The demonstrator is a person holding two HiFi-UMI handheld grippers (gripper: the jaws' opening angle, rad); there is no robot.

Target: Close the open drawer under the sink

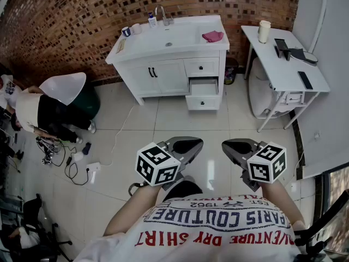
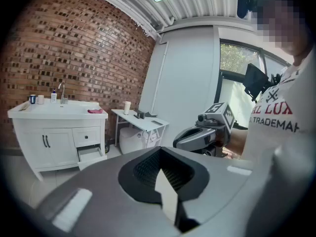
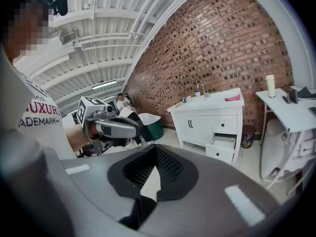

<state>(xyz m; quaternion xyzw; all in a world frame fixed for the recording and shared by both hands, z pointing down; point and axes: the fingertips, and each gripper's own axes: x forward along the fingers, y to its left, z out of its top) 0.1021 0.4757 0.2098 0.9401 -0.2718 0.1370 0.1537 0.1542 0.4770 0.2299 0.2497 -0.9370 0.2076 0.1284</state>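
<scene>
The white sink cabinet [image 1: 163, 72] stands against the brick wall, far ahead of me. Its lower right drawer [image 1: 203, 94] is pulled out, with the inside showing; the drawer above it is closed. The open drawer [image 2: 90, 153] also shows small in the left gripper view, and the same drawer [image 3: 222, 147] in the right gripper view. My left gripper [image 1: 182, 146] and right gripper [image 1: 240, 146] are held close to my body, side by side, several floor tiles from the cabinet. Both the left gripper [image 2: 163, 154] and the right gripper [image 3: 155, 149] are shut with nothing in them.
A white side table [image 1: 283, 64] with a cup [image 1: 264, 30] stands right of the cabinet, a white fixture [image 1: 262, 97] beneath it. A pink cloth [image 1: 212, 36] lies on the counter. A crouched person [image 1: 49, 105], a green bin [image 1: 87, 100] and cables [image 1: 76, 165] are at the left.
</scene>
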